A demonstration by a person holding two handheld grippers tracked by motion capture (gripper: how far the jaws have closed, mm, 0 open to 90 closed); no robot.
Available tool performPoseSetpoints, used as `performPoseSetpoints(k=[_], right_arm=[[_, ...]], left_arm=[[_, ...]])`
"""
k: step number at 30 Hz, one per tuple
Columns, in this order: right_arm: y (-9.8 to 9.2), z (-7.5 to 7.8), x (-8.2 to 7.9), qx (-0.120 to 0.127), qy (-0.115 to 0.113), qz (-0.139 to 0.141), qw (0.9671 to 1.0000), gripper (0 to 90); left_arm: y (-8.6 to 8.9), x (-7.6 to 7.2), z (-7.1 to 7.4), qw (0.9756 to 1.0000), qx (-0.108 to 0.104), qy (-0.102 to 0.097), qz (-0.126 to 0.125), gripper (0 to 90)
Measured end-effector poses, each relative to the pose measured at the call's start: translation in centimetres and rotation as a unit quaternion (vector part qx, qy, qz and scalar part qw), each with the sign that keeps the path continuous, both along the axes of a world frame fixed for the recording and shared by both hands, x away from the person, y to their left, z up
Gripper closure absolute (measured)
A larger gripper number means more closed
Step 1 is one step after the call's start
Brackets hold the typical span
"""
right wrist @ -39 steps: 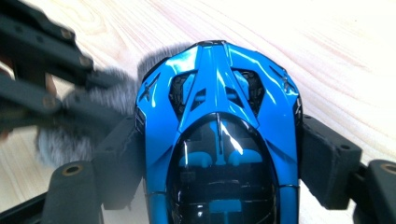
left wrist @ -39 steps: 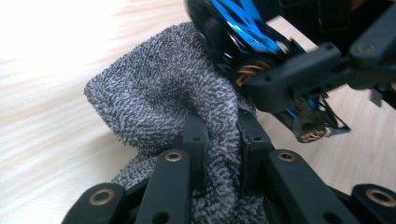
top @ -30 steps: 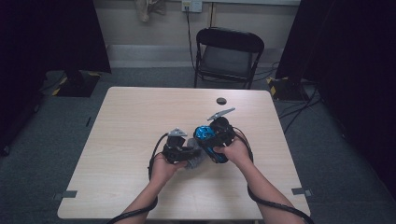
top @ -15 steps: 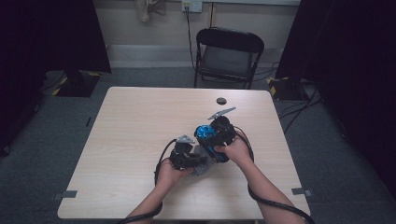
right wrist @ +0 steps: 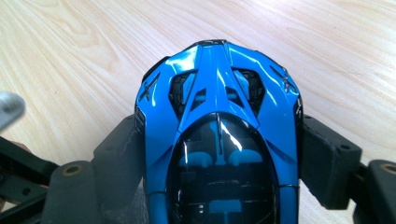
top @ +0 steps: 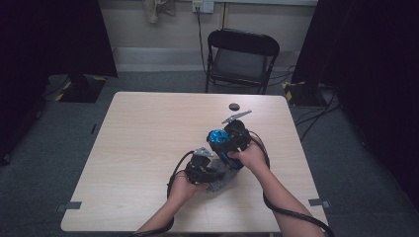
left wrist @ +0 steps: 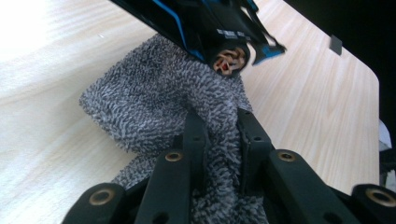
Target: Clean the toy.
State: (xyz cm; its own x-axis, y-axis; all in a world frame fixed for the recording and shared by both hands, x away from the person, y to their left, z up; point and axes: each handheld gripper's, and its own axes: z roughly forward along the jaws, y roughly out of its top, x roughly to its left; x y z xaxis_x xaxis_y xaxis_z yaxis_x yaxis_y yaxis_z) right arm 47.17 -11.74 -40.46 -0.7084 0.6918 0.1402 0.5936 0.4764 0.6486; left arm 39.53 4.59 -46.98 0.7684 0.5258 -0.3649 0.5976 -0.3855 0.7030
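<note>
A glossy blue and black toy car [right wrist: 218, 140] sits nose-forward between the pads of my right gripper [right wrist: 219, 133], which is shut on its sides and holds it above the table [top: 148, 128]. In the high view the car [top: 217, 138] is right of the table's centre, with the right gripper [top: 228, 144] around it. My left gripper [left wrist: 218, 122] is shut on a fluffy grey cloth [left wrist: 154, 93]. The cloth bunches up against the underside and rear of the car [left wrist: 205, 23]. From above, the left gripper [top: 213, 174] and cloth [top: 221, 183] lie just below the car.
A small black disc [top: 233, 106] lies near the table's far edge. A black folding chair [top: 242, 54] stands behind the table. Cables trail from both grippers toward the near edge. Dark curtains close in both sides of the room.
My left hand has slid right with the cloth, from beside the car to under its near end. The right gripper and the car have kept still.
</note>
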Motion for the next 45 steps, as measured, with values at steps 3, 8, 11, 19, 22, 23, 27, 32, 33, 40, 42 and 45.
performPoseSetpoints(k=[3, 8, 11, 19, 22, 23, 27, 32, 33, 40, 42, 45], right_arm=[[-0.2, 0.2, 0.1, 0.003, -0.002, -0.003, 1.0000, 24.5], [-0.7, 0.5, 0.3, 0.002, -0.003, -0.005, 1.0000, 24.5], [-1.4, 0.6, 0.4, -0.002, -0.005, -0.011, 0.9999, 24.5], [-3.6, 0.3, 0.6, -0.003, -0.003, -0.031, 0.9995, 24.5], [-4.1, 0.0, 0.6, -0.002, -0.001, -0.035, 0.9994, 24.5], [-4.3, -0.1, 0.7, -0.003, 0.000, -0.037, 0.9993, 24.5], [-4.7, -0.5, 0.6, -0.005, 0.003, -0.041, 0.9992, 24.5], [-5.0, -1.0, 0.6, -0.012, 0.004, -0.042, 0.9990, 24.5], [-5.1, -1.1, 0.6, -0.014, 0.005, -0.043, 0.9990, 24.5], [-6.4, -1.8, 0.9, -0.022, 0.007, -0.057, 0.9981, 24.5], [-6.7, -2.0, 0.9, -0.022, 0.010, -0.063, 0.9977, 24.4], [-7.3, -2.2, 1.0, -0.025, 0.010, -0.066, 0.9974, 24.4]], left_arm=[[-0.3, -0.1, 0.1, 1.0000, 0.005, -0.003, -0.007, 76.7], [-0.3, -0.3, 0.0, 0.9998, 0.012, -0.003, -0.016, 76.8], [0.2, -0.1, 0.1, 0.9998, 0.018, -0.007, -0.011, 76.7], [3.1, 0.8, 0.7, 0.9993, 0.027, -0.014, 0.022, 76.7], [3.9, 1.0, 0.9, 0.9990, 0.029, -0.016, 0.031, 76.7], [4.1, 1.0, 1.0, 0.9988, 0.031, -0.017, 0.033, 76.7], [4.7, 1.2, 1.5, 0.9984, 0.031, -0.025, 0.040, 76.7], [5.3, 1.5, 1.7, 0.9977, 0.032, -0.031, 0.050, 76.7], [5.6, 1.6, 1.8, 0.9976, 0.034, -0.033, 0.050, 76.7], [7.1, 2.0, 2.1, 0.9962, 0.038, -0.037, 0.069, 76.7], [7.5, 2.2, 2.1, 0.9956, 0.042, -0.039, 0.074, 76.8], [8.1, 2.5, 2.3, 0.9950, 0.045, -0.043, 0.078, 76.7]])
